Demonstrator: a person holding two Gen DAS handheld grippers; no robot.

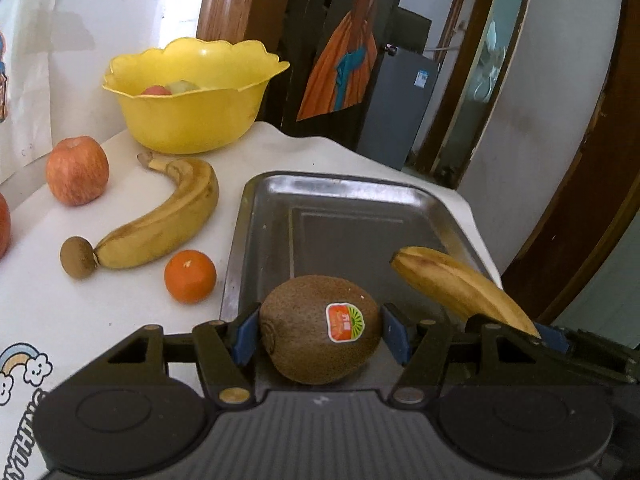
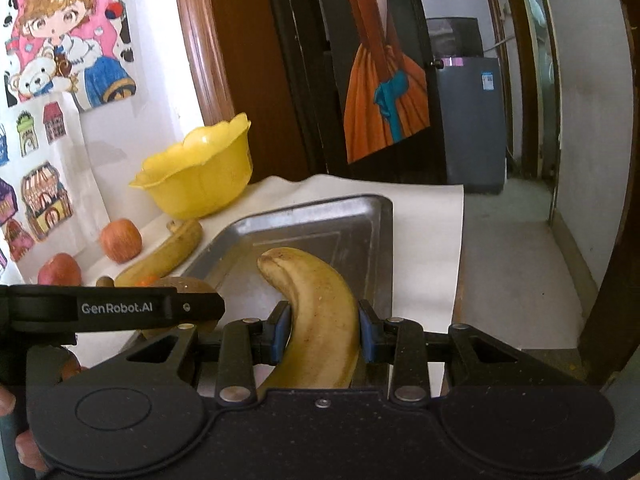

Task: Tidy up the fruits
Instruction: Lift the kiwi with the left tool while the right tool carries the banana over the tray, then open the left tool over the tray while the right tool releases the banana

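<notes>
The left gripper [image 1: 320, 330] pinches a kiwi [image 1: 320, 328] between its blue pads, over the near edge of the metal tray [image 1: 340, 204]. The right gripper [image 2: 323, 330] pinches a banana [image 2: 316, 312] at its middle, the tip reaching out over the tray [image 2: 320, 220].

Only the left view shows the kiwi's red, orange and green sticker, its writing too small to read, and the loose fruit left of the tray: a second banana [image 1: 164, 220], an orange [image 1: 190, 276] just beside the tray, a small brown fruit [image 1: 78, 257] touching that banana's near end, and an apple [image 1: 77, 170] farther back. It also looks into the yellow bowl [image 1: 192, 96] at the far left, where a red and a pale green fruit lie. The held banana [image 1: 460, 288] shows at its right.

Only the right view shows "GenRobot.AI" printed on the left gripper's side [image 2: 116, 307], a cartoon poster [image 2: 68, 36] on the wall with lettering cut off at the top, and fingers [image 2: 24, 440] at the near left edge
</notes>
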